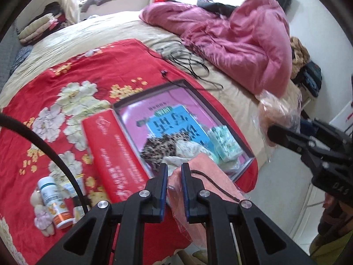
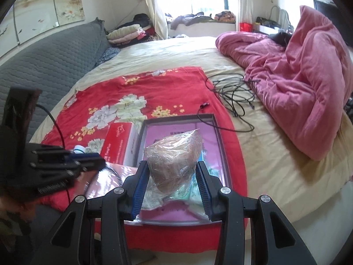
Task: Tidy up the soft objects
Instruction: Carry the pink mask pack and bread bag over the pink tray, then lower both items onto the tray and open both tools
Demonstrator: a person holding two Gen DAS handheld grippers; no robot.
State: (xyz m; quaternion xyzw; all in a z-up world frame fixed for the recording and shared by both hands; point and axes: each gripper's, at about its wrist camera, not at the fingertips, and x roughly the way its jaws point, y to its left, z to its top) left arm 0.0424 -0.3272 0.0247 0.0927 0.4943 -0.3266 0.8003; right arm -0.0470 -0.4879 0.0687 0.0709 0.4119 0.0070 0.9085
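A big bed (image 2: 176,50) fills the room, and a red cloth with white flowers (image 2: 132,92) is spread over the near part of it. On that cloth sits an open box with a pink bottom (image 2: 176,130), and its red lid (image 1: 114,154) lies just beside it on the left side of the frame. The right gripper (image 2: 171,176) is in the lower middle of its own view, above the box, and its jaws are clamped on a brown soft thing wrapped in clear plastic (image 2: 174,154). The left gripper (image 1: 173,190) is at the bottom of its own view, and its jaws are pinched together on a peach-pink cloth in a clear bag (image 1: 198,176), which hangs over the near corner of the box. Inside the box I can see a leopard-print cloth (image 1: 158,148), a pale flowery cloth (image 1: 189,148) and a pack of green-and-white tissues (image 1: 225,143), all close together at the near end. At the lower left of the left view, on the red cloth, lie a white bottle with an orange label (image 1: 55,203) and a small plush toy (image 1: 42,214), touching each other. A crumpled pink quilt (image 2: 297,84) is heaped at the upper right of the bed. Black cables (image 2: 233,95) are tangled between the quilt and the red cloth. A gray padded headboard (image 2: 55,59) runs along the left, and folded clothes (image 2: 130,33) are stacked near the window.
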